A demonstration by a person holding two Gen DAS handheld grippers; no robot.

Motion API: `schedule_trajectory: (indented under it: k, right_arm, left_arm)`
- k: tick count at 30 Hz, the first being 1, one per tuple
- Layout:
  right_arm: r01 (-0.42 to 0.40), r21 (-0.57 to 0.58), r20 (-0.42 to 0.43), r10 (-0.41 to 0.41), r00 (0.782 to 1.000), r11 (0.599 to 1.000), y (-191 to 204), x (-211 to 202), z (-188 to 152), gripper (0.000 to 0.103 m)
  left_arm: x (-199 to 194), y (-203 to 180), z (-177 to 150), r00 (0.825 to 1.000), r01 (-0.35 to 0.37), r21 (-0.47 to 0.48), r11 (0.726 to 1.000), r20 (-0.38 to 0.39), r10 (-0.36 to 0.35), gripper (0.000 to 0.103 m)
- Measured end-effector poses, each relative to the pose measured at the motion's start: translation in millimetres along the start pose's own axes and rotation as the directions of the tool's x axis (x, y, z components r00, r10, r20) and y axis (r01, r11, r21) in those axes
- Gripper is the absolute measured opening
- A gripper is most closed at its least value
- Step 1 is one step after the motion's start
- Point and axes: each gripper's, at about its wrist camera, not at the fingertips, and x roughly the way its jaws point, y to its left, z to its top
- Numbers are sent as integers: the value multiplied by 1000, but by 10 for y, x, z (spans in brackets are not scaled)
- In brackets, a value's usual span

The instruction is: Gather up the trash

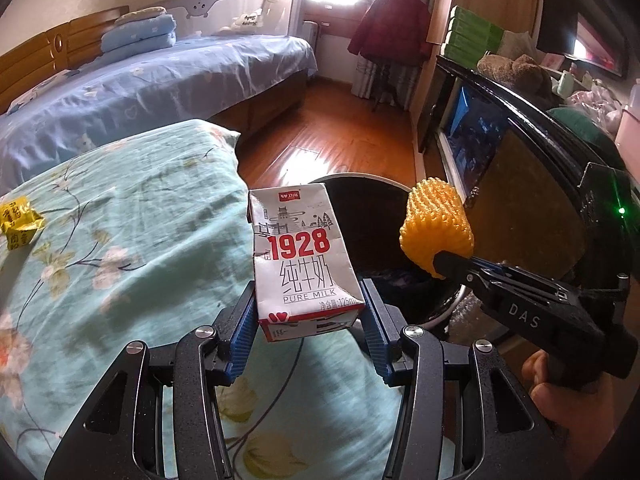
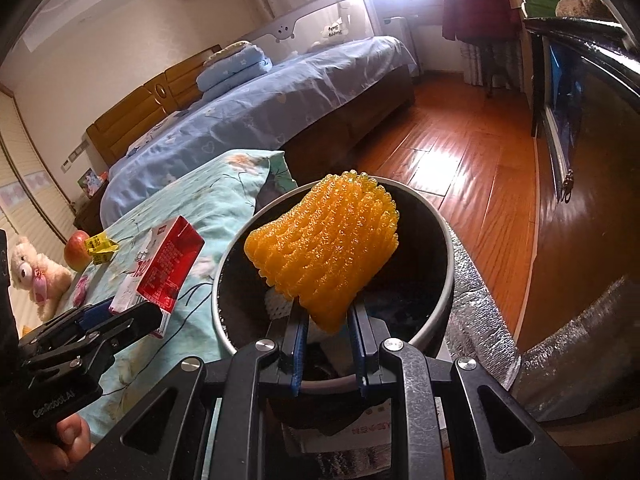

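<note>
**Two pieces of trash carried to the bin**

Both grippers are loaded and near the round bin [image 2: 436, 240], a grey-rimmed can with a dark lining that stands on the wooden floor [image 2: 472, 168] at the corner of the bed [image 1: 132, 208]. The left gripper [image 1: 310, 312] is clamped on the lower end of a milk carton [image 1: 304, 256], a small rectangular box of coated card printed in white, grey and red, its top corner creased; in the right wrist view the carton hangs over the bed's edge, just beside the bin rim. The right gripper [image 2: 328, 324] pinches the lower end of a yellow foam net [image 2: 326, 248], a soft ribbed fruit sleeve that bulges above the pads and sits over the bin's mouth.

The step in hand appears to be the drop. The foam net seems ready for release; being light and springy, it may cling to a pad. The carton likely needs moving further over the opening first. A crumpled yellow wrapper [image 1: 18, 220] lies on the floral teal bedcover, probably next to be collected.
</note>
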Motion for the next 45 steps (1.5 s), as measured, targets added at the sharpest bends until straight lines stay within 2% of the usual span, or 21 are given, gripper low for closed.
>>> schedule_trajectory:
  k: [23,33,35,37,39,42,45]
  right_arm:
    - [27,-11,-22,-27,999,1000,-121,79,129,20]
    - [35,-24,-46,-36,998,999,-137,147,183,24]
    - [33,-19,-48,-34,998,999,-152,151,189,27]
    - [37,-11,-47,-38,998,999,-175,151,201,38]
    - [37,-1,-43,-37,998,999,-186,144,207,45]
    - [39,9,-41,-38,998,999,-197,132,202,47]
    - [30,23,-38,-29,999,999,-183,107,189,62]
  left_arm:
    - [203,-170,128,1000,4,20,1000,-22,-4,48]
    - [271,-172,189,999,30,11,999,-38,-30,49]
    - [284,-155,193,999,27,2,1000,-44,-27,49]
    - [273,-138,186,998,36,-7,999,-47,-36,50]
    - [246,-116,183,999,35,-12,999,-39,-36,51]
    - [183,-55,146,999,31,-25,999,-27,-31,56]
    - [94,61,81,1000,18,-57,998,-17,-19,60]
